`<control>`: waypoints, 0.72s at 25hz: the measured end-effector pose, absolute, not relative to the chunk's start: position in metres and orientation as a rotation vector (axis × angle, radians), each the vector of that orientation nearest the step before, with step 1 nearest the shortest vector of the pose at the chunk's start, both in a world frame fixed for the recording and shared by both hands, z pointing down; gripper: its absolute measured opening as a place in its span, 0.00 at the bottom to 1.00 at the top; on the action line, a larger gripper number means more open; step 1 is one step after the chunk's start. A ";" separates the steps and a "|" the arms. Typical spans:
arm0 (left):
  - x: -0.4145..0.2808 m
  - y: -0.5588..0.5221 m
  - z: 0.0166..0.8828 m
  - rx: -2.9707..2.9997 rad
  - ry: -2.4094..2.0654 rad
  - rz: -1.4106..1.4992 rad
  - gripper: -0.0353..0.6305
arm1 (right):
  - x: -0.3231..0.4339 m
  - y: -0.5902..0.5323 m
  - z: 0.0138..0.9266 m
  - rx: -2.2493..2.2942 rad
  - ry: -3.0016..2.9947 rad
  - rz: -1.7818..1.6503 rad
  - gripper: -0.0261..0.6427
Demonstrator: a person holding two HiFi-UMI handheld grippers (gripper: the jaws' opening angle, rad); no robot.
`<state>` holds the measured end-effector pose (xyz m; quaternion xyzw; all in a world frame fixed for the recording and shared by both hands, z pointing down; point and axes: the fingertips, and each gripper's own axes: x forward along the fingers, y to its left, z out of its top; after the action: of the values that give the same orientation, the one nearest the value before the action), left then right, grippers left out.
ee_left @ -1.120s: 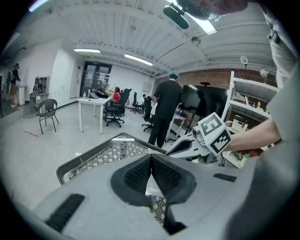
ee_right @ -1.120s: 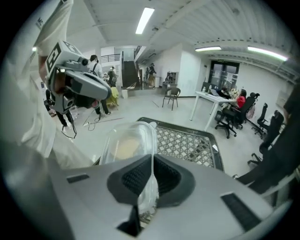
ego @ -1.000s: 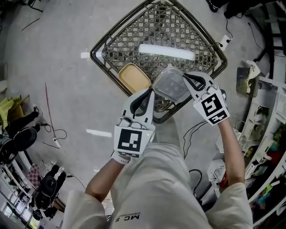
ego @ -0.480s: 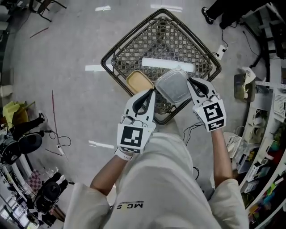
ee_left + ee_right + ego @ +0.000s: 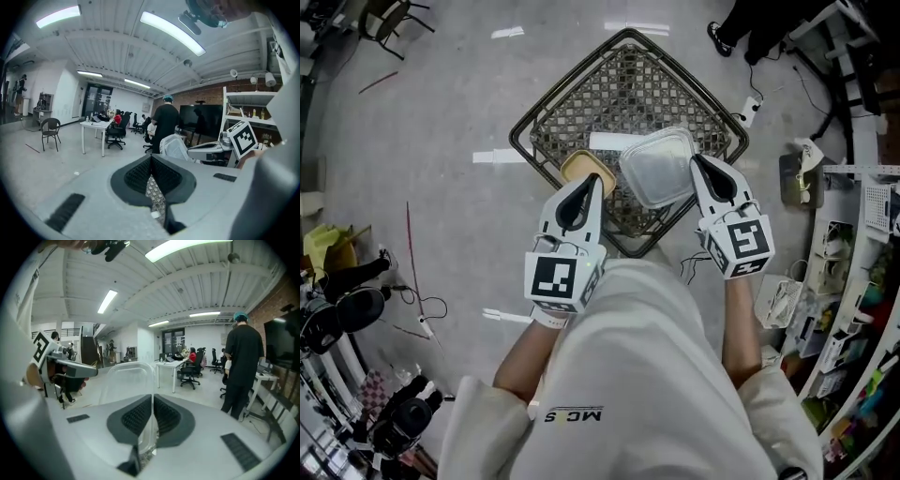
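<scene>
The lid (image 5: 658,167) is off and in the air, pinched along its right edge by the right gripper (image 5: 697,161), whose jaws are closed tight on the thin plastic; in the right gripper view the sheet runs straight up out of the slit between the pads. The left gripper (image 5: 592,180) carries nothing; its jaws are together, and its own view shows only a sliver of wire mesh through the lower part of the gap.

So, judging from how things lie, the lifting part is done and the setting-down part is not; the lid rests on nothing and hangs in the upper middle of the head view, over the right half of the basket (image 5: 570,86) on the floor. The tan tub (image 5: 579,169) lies open in the basket, just left of the lid in the frame, with the left gripper's tip over its lower right edge (both gripper views look out level across the room, so the tools seem to be held well above the basket; whether the left one touches the tub I cannot tell).

The lid is clear, thin and rectangular with rounded corners and a raised rim; it looks faintly milky from above and nearly see-through from the side. It seems light and a little floppy, held by one edge only and tilted.
</scene>
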<state>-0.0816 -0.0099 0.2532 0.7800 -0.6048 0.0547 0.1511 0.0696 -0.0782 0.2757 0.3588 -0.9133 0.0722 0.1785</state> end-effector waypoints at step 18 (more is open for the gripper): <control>-0.079 -0.005 0.233 2.271 -1.736 0.074 0.09 | 0.091 -0.062 0.221 1.424 -2.623 0.165 0.08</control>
<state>-0.0787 -0.0054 0.2331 0.7864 -0.6010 0.0255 0.1404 0.0912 -0.0616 0.2213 0.4749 -0.8750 0.0551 0.0760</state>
